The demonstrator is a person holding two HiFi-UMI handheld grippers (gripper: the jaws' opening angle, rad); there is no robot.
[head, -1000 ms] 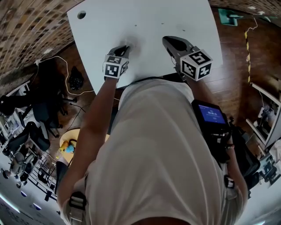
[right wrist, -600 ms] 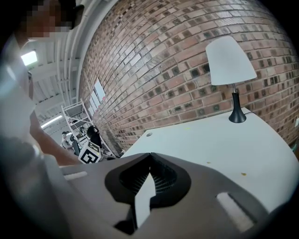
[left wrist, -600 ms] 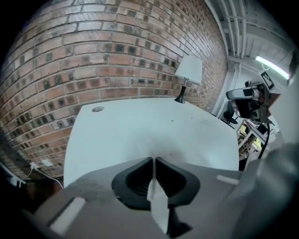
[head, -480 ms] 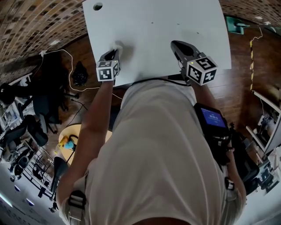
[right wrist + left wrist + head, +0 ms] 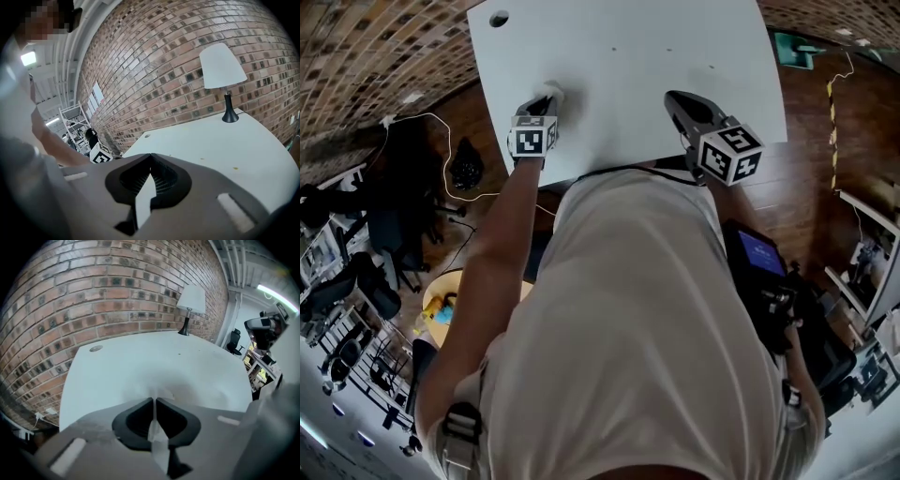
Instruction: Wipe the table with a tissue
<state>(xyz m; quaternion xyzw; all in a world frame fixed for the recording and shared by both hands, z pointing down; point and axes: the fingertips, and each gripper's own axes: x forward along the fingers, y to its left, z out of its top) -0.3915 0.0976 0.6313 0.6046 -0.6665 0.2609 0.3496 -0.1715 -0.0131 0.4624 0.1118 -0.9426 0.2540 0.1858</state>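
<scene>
**Tissue pinched at the near left of the bench**

Tissue (image 5: 552, 92) is pinched between the jaws of the left gripper (image 5: 546, 101), which are pressed together on a thin white fold of it. It is held down against the white bench (image 5: 675, 37), close to the near left edge. The jaws of the right gripper (image 5: 677, 99) are pressed together with nothing between them, and that gripper is held over the near edge, well apart from the tissue. The wiping step is judged to be in hand. For the next move, the tissue would need to be pressed flat and drawn across the middle of the bench with even pressure. No container is seen on the bench; only a lamp (image 5: 221, 70) and a cable hole (image 5: 499, 18) are made out.
</scene>
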